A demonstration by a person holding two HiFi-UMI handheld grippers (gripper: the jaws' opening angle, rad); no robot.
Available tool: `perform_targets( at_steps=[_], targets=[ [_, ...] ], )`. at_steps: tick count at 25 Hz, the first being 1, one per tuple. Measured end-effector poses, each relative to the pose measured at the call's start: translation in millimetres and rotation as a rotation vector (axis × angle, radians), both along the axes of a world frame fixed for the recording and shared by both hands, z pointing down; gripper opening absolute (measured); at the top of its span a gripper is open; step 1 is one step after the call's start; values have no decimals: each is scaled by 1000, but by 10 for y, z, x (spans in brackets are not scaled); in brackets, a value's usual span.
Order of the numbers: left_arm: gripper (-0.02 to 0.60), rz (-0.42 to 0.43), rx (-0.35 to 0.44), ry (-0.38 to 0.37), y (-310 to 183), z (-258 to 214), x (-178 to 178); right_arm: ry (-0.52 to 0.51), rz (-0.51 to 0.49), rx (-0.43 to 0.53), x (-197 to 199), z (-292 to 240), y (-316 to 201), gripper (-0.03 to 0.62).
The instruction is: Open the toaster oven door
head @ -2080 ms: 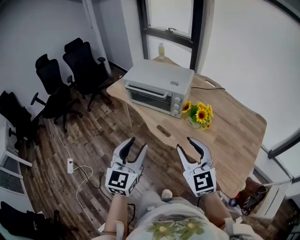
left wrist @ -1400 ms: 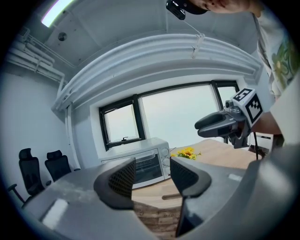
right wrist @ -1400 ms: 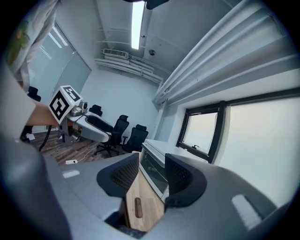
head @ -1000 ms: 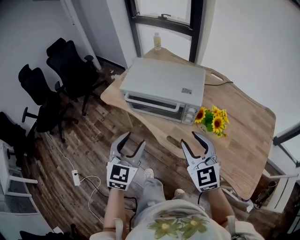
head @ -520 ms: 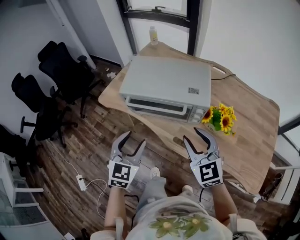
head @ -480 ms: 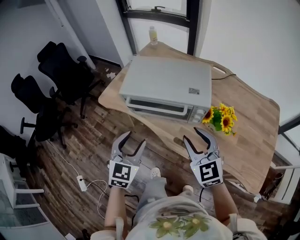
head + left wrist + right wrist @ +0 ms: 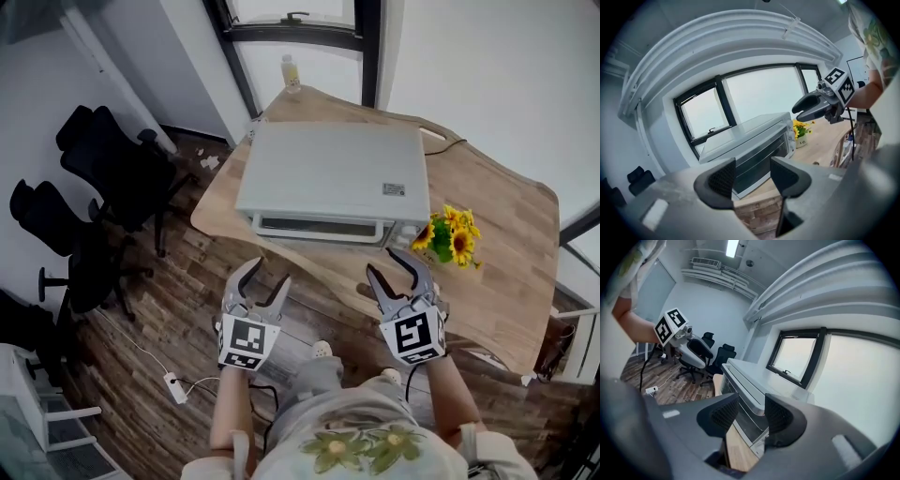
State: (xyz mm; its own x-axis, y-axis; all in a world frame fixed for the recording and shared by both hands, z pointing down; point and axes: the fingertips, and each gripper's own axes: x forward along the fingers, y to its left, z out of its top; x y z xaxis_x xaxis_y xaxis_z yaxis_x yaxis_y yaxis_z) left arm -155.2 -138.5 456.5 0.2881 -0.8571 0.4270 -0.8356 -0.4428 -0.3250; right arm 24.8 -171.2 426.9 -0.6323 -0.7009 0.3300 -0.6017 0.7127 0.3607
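Here both the left gripper and right gripper hang released and empty, short of the closed toaster oven

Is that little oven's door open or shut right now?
Shut: the toaster oven door stands upright, flush with the oven's front.

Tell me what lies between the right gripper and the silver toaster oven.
Head view: only bare wooden tabletop separates right gripper from silver toaster oven.

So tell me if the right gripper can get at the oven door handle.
Probably yes: the right gripper, open and empty, faces the door handle with only bare table edge between them.
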Motion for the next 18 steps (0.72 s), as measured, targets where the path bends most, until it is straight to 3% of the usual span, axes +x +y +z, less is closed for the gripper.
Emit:
perform_targets(
  at_steps=[4, 8, 10, 18],
  targets=[
    [229, 44, -7, -24, -189, 64, -62, 37, 18, -16, -69, 98, -85, 161],
    [231, 117, -8, -99, -371, 102, -74, 71, 49, -17, -116, 171, -165, 161],
    [265, 158, -7, -141, -454, 137, -70, 85, 61, -16, -141, 195, -208, 161],
    [265, 280, -34, -282, -711, 327, -100, 143, 86, -15, -228, 304, -339, 161]
  ],
)
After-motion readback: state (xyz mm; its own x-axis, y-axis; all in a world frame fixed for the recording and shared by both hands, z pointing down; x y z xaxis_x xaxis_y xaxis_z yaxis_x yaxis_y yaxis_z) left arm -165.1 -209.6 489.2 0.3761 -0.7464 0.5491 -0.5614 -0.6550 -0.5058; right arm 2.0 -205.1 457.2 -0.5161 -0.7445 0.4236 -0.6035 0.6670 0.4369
